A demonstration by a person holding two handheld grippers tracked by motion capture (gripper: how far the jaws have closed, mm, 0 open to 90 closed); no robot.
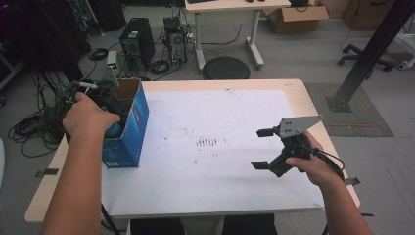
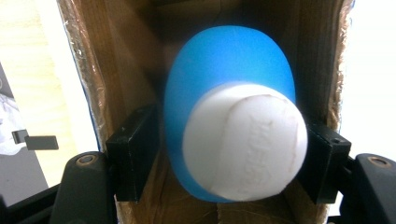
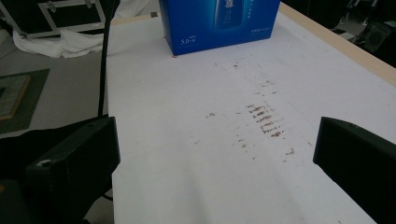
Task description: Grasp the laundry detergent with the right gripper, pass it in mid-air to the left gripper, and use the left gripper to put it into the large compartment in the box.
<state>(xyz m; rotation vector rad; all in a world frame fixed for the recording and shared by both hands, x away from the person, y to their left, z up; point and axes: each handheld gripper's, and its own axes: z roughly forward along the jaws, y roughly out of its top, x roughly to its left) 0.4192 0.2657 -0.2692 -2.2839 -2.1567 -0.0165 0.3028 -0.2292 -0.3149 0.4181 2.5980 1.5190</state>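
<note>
A blue bottle with a white cap [image 2: 233, 135] lies inside an open blue cardboard box [image 1: 133, 128] at the table's left edge. My left gripper [image 2: 229, 163] reaches down into the box, its black pads [image 2: 133, 156] on either side of the bottle. A narrow gap shows at the left pad, and the right pad sits close against the cap. In the high view a hand covers the left gripper [image 1: 113, 122], and a bit of the bottle [image 1: 116, 130] shows beneath it. My right gripper [image 1: 262, 148] hovers open over the table's right side, with nothing between its jaws [image 3: 215, 168].
A white sheet [image 1: 220, 112] with brown scuff marks [image 3: 264, 121] covers the wooden table. The blue box [image 3: 219, 23] stands at the sheet's far end in the right gripper view. On the floor beyond are computer towers [image 1: 137, 41], cables and a round stool [image 1: 226, 67].
</note>
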